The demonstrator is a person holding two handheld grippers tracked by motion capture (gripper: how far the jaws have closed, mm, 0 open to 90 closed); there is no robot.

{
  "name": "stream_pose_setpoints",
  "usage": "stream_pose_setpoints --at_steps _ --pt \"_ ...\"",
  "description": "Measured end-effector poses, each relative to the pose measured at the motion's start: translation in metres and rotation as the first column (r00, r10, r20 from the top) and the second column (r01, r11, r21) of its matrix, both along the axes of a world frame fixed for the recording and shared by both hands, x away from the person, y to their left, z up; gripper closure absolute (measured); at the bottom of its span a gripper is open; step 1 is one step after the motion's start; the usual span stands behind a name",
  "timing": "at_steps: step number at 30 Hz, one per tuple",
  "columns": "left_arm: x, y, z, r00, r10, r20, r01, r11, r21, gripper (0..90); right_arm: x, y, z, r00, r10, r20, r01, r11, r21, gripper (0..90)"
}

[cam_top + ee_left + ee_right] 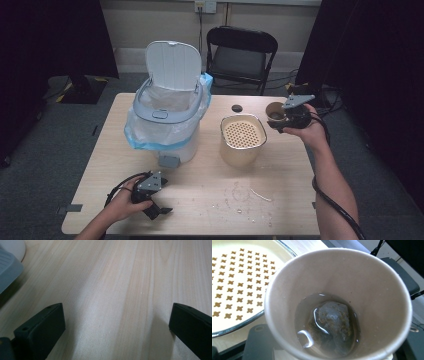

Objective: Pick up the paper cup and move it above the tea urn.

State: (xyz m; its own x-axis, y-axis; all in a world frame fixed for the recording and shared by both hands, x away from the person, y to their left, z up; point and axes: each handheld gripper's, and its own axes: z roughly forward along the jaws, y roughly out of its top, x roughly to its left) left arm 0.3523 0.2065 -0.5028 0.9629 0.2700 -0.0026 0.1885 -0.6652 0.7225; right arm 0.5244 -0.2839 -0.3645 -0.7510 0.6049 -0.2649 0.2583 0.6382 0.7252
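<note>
My right gripper [282, 119] holds a paper cup [274, 111] above the table's far right, just right of the cream container [242, 137], whose lid is perforated. In the right gripper view the cup [367, 282] sits between the two black jaws, tilted toward the camera. A wet tea bag [332, 325] lies in a little liquid at its bottom, and the perforated lid [237, 285] shows behind it. My left gripper [156, 210] rests near the table's front left edge. Seen in its own view, the left gripper [116, 322] stands open over bare wood.
A white pedal bin [167, 115] with its lid up and a blue liner stands at the back left; its grey pedal [7, 267] is close to my left gripper. A small black cap [236, 108] lies behind the container. Crumbs [245, 195] dot the front. A black chair [240, 55] stands beyond the table.
</note>
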Motion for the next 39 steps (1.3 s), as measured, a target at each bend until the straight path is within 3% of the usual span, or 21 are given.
stream_pose_setpoints --at_steps 16,23,34,39 --pt "0.000 0.000 0.000 1.0000 -0.001 0.000 0.001 1.0000 0.000 0.0 -0.001 0.016 0.016 0.9975 0.038 0.059 -0.034 0.997 -0.070 31.6" --pt "0.000 0.000 0.000 1.0000 -0.001 0.000 0.001 1.0000 0.000 0.0 -0.003 0.024 0.025 0.9902 0.050 0.130 -0.032 0.990 -0.134 32.0" --pt "0.000 0.000 0.001 1.0000 -0.005 -0.004 0.005 1.0000 0.006 0.0 -0.006 0.032 0.031 0.9826 0.086 0.165 -0.056 0.982 -0.179 32.5" --pt "0.000 0.000 0.001 1.0000 -0.005 -0.004 0.005 1.0000 0.006 0.0 -0.008 0.035 0.034 0.9749 0.091 0.203 -0.048 0.977 -0.210 33.3"
